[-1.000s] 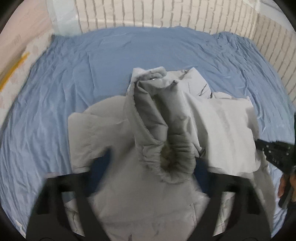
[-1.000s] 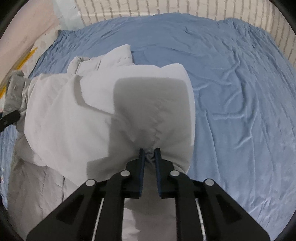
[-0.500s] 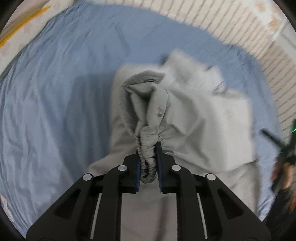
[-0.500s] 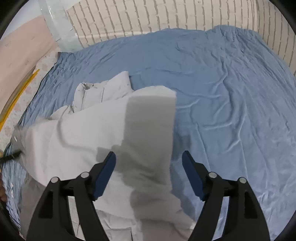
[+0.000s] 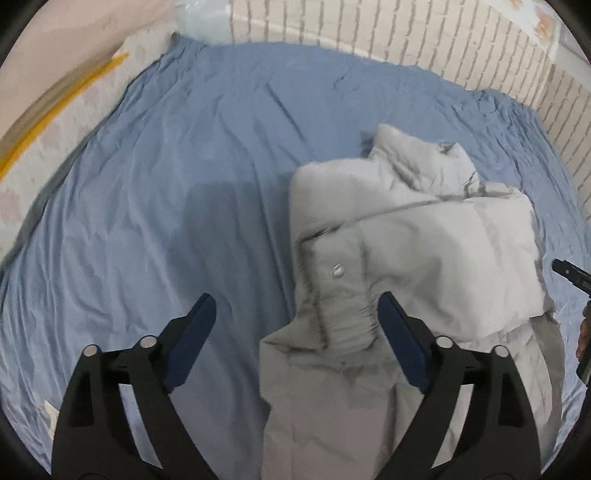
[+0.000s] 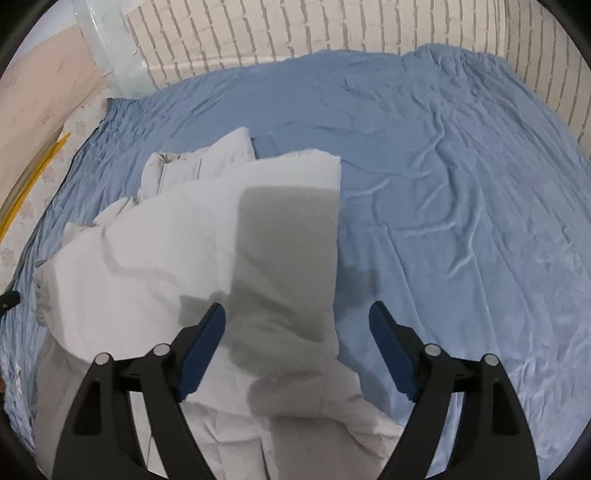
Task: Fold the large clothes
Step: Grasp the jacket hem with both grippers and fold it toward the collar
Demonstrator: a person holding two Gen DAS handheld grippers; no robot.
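Note:
A large light grey padded jacket (image 5: 424, 258) lies on the blue bed sheet (image 5: 166, 192), with both sleeves folded over its body. Its elastic cuff (image 5: 347, 325) lies loose between my fingers. My left gripper (image 5: 293, 321) is open and empty just above the jacket's left edge. In the right wrist view the jacket (image 6: 166, 258) fills the left half, its folded sleeve (image 6: 288, 240) in front of me. My right gripper (image 6: 297, 325) is open and empty over that sleeve's right edge. The other gripper's tip (image 5: 572, 275) shows at the right edge of the left wrist view.
The blue sheet (image 6: 461, 184) covers a wide bed. A white brick wall (image 6: 332, 26) runs along the far side and the right side. A pale floral surface with a yellow strip (image 5: 62, 92) lies to the left.
Both grippers opened and let go: the right released its sleeve by half a second ago, the left released the cuff just now. Both sleeves now lie flat on the jacket.

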